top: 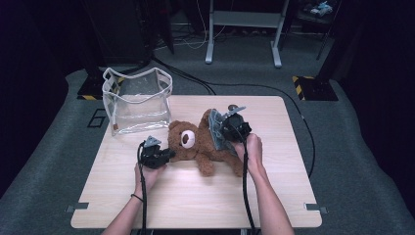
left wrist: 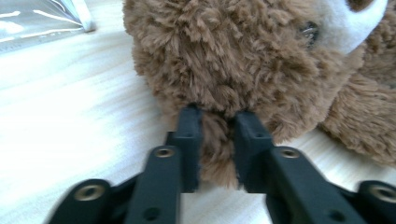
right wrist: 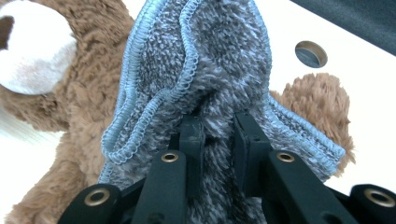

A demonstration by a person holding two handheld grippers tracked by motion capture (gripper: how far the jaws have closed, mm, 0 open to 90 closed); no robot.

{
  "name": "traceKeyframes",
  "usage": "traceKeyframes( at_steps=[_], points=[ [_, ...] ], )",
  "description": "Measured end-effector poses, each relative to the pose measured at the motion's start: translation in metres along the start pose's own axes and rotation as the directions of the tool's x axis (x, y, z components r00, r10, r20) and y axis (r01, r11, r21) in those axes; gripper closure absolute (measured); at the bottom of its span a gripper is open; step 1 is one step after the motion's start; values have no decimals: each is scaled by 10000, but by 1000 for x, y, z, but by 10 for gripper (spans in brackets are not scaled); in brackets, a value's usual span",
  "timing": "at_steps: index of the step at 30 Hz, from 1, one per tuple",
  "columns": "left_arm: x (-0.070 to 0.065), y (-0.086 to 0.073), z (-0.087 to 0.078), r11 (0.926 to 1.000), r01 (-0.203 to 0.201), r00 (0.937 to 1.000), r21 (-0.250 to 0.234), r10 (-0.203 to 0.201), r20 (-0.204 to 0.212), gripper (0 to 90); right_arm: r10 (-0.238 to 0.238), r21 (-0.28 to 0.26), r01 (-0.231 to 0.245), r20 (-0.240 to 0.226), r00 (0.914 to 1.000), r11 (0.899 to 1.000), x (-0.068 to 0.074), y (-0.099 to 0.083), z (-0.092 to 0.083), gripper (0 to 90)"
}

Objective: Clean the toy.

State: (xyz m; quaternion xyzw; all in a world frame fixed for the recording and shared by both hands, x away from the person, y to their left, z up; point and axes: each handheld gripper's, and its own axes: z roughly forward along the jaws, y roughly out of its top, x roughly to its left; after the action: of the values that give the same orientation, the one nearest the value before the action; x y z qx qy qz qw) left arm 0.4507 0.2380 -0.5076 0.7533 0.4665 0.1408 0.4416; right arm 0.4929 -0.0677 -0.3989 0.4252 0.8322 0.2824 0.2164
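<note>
A brown teddy bear (top: 195, 144) lies on its back in the middle of the wooden table (top: 195, 200), with its white muzzle (top: 187, 138) turned up. My left gripper (top: 169, 154) sits at the left side of the bear's head. In the left gripper view its jaws (left wrist: 217, 114) are shut on a tuft of the bear's fur (left wrist: 224, 56). A grey cloth with blue stitched edges (top: 215, 131) is draped over the bear's body. My right gripper (top: 222, 133) is shut on a fold of that cloth (right wrist: 210, 60), seen between its jaws (right wrist: 219, 119), with the bear (right wrist: 60, 93) beneath it.
A clear plastic bag with white trim (top: 137, 100) stands open at the table's back left corner, and its edge (left wrist: 32, 18) lies beyond the bear. A round hole in the tabletop (right wrist: 311, 52) lies past the bear. Cables and a table frame (top: 243, 29) are on the floor behind.
</note>
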Motion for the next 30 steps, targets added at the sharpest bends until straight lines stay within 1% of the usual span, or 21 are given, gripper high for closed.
traceKeyframes(
  at_steps=[2,4,9,10,12,13,14,15,16,17,18,19,20,21,23,24,25,26,27,28,30],
  points=[
    [0,1,1,9999,-134,9999,-19,134,-60,818,-3,-65,3,-3,10000,10000,2,2,-1,759],
    [0,3,2,9998,-198,9998,-34,198,-103,836,-66,-48,66,-40,10000,10000,4,5,-2,759],
    [-1,7,4,9994,-352,9993,-20,352,-97,848,-277,-224,274,-166,9995,9994,7,13,-3,759],
    [-2,7,5,9992,-396,9991,-42,396,-129,849,-223,-194,219,-185,9996,9996,9,15,-3,759],
    [-4,7,7,9990,-428,9991,-88,428,-66,850,-313,-237,308,-211,9993,9992,11,18,-3,759],
    [-5,7,8,9989,-445,9990,-128,445,-55,850,-328,-149,325,-266,9991,9994,12,20,-3,759],
    [-6,8,8,9988,-480,9988,-100,480,-32,851,-438,-168,433,-312,9986,9989,12,21,-1,758],
    [-7,8,8,9987,-497,9988,-76,497,1,851,-264,-120,260,-372,9990,9996,14,23,-1,759],
    [-8,8,9,9985,-542,9985,-115,542,9,851,-388,-144,383,-359,9986,9992,14,25,0,758],
    [-9,9,9,9982,-590,9982,-96,591,38,851,-272,-51,270,-479,9985,9996,14,27,1,758],
    [-10,9,10,9981,-609,9981,-69,609,72,851,-312,-236,299,-527,9981,9993,13,28,3,758],
    [-11,9,10,9982,-597,9982,-107,598,98,851,-414,-236,401,-572,9975,9989,13,31,4,758],
    [-12,10,11,9980,-622,9980,-114,623,113,851,-350,-253,336,-585,9977,9991,14,32,4,757],
    [-13,10,11,9980,-633,9978,-78,634,184,852,-487,-243,473,-623,9969,9986,15,34,6,756],
    [-14,11,12,9976,-674,9974,-153,677,225,852,-513,-268,494,-759,9958,9984,16,38,10,755],
    [-15,11,12,9974,-716,9971,-128,718,232,852,-418,-63,414,-838,9956,9991,18,40,10,754],
    [-16,11,13,9974,-717,9970,-111,720,269,853,-525,-228,507,-884,9947,9985,19,43,13,754],
    [-16,11,13,9968,-792,9965,-121,795,258,853,-684,-262,662,-944,9932,9975,20,46,14,753],
    [-16,11,13,9968,-792,9965,-121,795,258,853,-684,-262,662,-944,9932,9975,20,46,14,753],
    [-16,11,13,9970,-772,9966,-86,774,275,854,-797,-365,765,-979,9920,9964,25,53,18,752],
    [-16,11,13,9964,-842,9960,-85,844,291,855,-913,-404,872,-1142,9893,9954,30,59,23,751]
  ],
)
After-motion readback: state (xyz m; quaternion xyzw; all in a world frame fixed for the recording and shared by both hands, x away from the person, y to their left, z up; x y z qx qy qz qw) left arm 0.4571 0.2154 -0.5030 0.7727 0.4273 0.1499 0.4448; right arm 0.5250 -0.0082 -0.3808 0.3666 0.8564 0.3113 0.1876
